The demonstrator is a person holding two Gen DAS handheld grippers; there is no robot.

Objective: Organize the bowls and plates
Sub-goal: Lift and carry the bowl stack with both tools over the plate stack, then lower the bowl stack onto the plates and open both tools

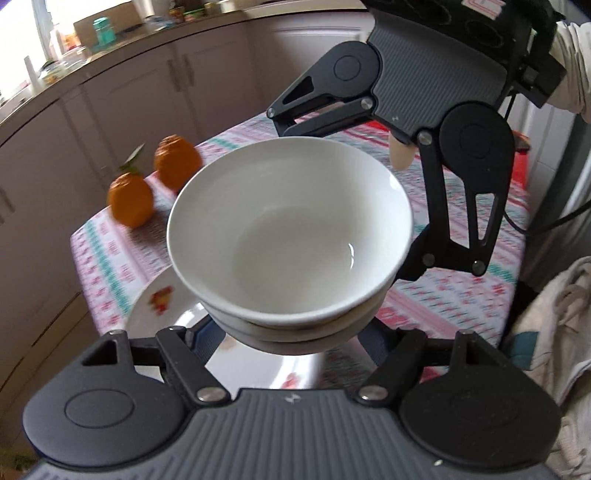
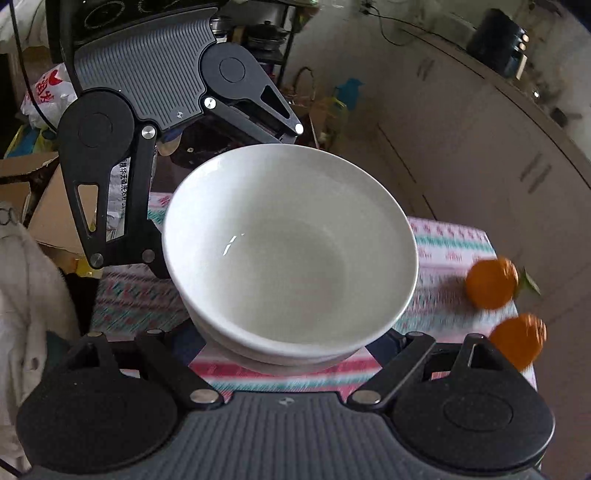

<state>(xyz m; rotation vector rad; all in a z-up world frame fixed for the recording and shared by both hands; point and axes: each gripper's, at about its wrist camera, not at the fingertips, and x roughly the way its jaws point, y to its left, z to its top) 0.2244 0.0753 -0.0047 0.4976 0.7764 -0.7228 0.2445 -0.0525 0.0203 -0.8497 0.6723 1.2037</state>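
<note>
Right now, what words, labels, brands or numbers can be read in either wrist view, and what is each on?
White printed strip: black Chinese characters, too small and distorted to read.
White plastic bag: red print, too blurred to read.
Pink-edged label at the top edge of the left wrist view: cut off, unreadable.
Tablecloth: red marks in rows, motion-blurred; cannot tell whether they are text.
White bowls: no text.
</note>
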